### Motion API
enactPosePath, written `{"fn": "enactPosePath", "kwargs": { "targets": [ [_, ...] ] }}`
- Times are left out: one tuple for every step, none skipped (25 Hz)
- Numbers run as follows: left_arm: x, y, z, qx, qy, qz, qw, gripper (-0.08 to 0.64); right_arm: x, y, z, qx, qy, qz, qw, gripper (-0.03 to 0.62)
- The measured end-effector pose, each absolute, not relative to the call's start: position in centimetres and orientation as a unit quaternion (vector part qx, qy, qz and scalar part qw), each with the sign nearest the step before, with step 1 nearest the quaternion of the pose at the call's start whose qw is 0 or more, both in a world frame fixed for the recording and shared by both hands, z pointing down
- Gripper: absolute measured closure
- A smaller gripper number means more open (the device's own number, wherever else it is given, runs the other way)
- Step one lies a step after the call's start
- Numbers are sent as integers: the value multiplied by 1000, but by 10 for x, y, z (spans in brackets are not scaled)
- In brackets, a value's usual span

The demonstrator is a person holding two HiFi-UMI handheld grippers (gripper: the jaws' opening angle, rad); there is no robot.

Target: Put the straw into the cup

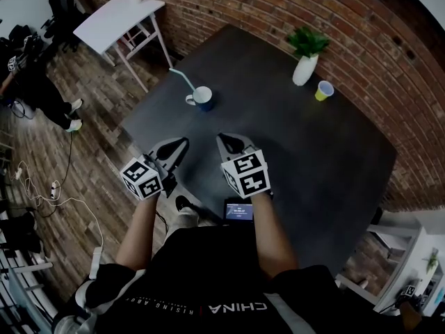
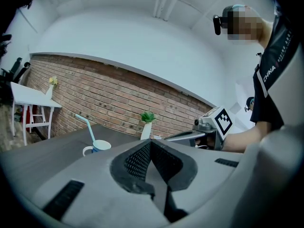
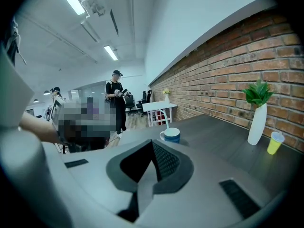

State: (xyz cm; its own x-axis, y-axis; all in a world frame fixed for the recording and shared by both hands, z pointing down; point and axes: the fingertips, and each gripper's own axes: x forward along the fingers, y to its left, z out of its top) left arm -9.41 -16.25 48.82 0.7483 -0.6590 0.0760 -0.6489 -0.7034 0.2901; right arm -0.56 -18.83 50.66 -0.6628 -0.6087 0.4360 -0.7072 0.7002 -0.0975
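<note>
Your left claw [image 1: 182, 143] is at the near edge of the dark counter [image 1: 313, 158], held level, jaws pressed together with nothing between them. Your right claw [image 1: 224, 139] is just beside it, tipped a little downward, and its jaws are together and empty too. Both point across the counter toward the cup [image 1: 202, 97], which stands well apart from them near the far left edge. The pale blue straw [image 1: 182, 77] is already in the cup, leaning out over the rim toward the far left. Off to the right by the brick wall [image 1: 292, 5] there's a white vase [image 1: 304, 68] with a green plant, and a yellow cup [image 1: 324, 90] just beside it. A white side table [image 1: 118, 18] stands on the floor beyond the counter's corner. Below your right hand, a small lit screen [image 1: 238, 211] sits at the counter's near edge.
</note>
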Motion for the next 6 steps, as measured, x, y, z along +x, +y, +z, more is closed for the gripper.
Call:
{"fn": "enactPosePath", "kwargs": {
  "targets": [
    [-93, -162, 489, 923, -354, -17, 151, 557, -3, -187, 507, 366, -902, 131, 187, 588],
    [-91, -161, 489, 923, -354, -17, 151, 557, 0, -187, 508, 368, -902, 131, 186, 588],
    [-90, -159, 490, 923, -353, -18, 151, 557, 3, -185, 509, 369, -901, 132, 185, 588],
    [-88, -158, 491, 923, -353, -17, 151, 557, 5, -184, 510, 370, -901, 132, 184, 588],
    [-87, -157, 492, 923, -352, -17, 151, 557, 8, -182, 512, 371, -900, 134, 183, 588],
    [-85, -155, 493, 924, -352, -16, 151, 557, 10, -181, 513, 372, -900, 135, 183, 589]
  ]
}}
